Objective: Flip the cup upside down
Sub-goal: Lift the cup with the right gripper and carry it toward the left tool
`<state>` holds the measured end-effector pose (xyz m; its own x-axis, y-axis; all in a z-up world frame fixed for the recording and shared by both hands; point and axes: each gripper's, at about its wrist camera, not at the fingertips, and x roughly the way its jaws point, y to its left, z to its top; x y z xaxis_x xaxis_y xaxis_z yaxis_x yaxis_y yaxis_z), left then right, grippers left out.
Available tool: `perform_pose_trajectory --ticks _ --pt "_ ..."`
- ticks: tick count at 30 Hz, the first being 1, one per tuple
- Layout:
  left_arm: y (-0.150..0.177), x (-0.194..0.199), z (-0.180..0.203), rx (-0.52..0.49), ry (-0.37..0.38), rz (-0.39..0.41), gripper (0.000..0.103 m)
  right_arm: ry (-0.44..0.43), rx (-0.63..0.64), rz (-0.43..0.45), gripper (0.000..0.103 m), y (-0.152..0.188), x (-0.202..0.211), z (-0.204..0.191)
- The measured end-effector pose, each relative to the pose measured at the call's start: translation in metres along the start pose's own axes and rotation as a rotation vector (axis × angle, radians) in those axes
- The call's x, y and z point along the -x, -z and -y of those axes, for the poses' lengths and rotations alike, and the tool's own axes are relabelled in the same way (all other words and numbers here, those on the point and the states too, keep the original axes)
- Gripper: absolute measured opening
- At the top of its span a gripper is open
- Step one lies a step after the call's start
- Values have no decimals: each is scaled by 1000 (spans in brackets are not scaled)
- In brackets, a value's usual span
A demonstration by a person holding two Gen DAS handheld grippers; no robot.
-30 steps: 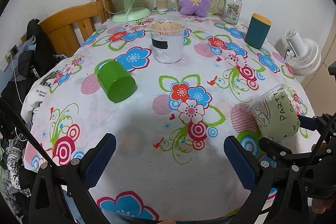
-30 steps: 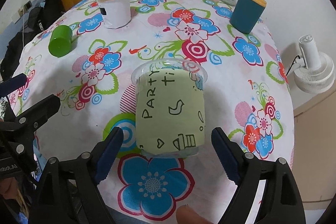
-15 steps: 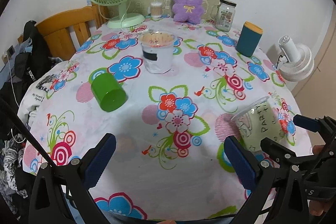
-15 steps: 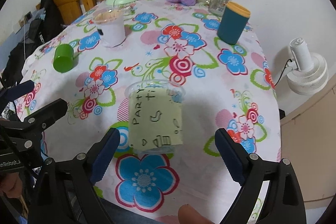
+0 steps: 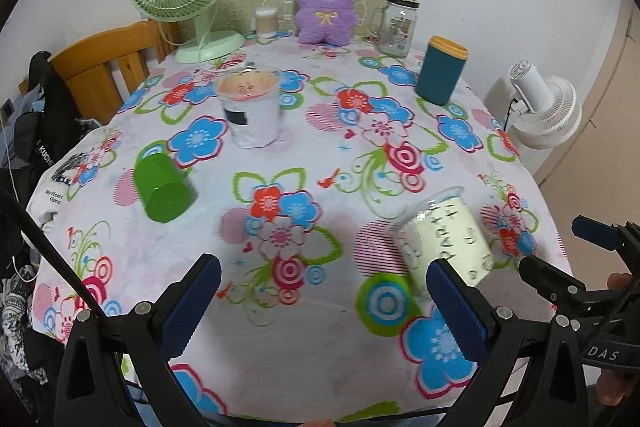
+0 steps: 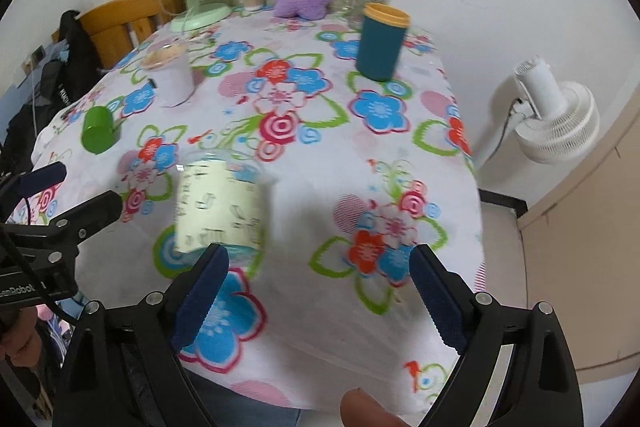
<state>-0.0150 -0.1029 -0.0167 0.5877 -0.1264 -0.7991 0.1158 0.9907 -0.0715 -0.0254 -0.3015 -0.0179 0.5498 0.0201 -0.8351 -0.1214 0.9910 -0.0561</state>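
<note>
Right wrist view: right gripper point(image 6: 318, 291) lower centre, jaws wide, empty, drawn back since a second ago; PARTY cup point(image 6: 222, 209) left of centre on tablecloth point(image 6: 400, 163), free-standing, orientation unclear. Left gripper point(image 5: 324, 301) likewise spread. Release apparently done.

A black plastic left gripper point(image 5: 324, 301) with triangular cut-outs in its frame is seen, its two fingers faced with ribbed dark blue pads point(image 5: 192, 311). Silver screw heads are set along each finger, and a thin black cable is run across the frame at the left. The matching black right gripper point(image 6: 320, 301) is built alike; white lettering is printed on both bodies. Bare skin of a fingertip point(image 6: 370, 409) is shown at the near edge.
</note>
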Motion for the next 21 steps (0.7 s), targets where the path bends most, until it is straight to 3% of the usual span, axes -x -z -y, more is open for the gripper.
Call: perform_pose_trajectory --ticks 21 --pt "-8 -42 73 -27 36 -78 103 4 -154 -53 93 30 -31 87"
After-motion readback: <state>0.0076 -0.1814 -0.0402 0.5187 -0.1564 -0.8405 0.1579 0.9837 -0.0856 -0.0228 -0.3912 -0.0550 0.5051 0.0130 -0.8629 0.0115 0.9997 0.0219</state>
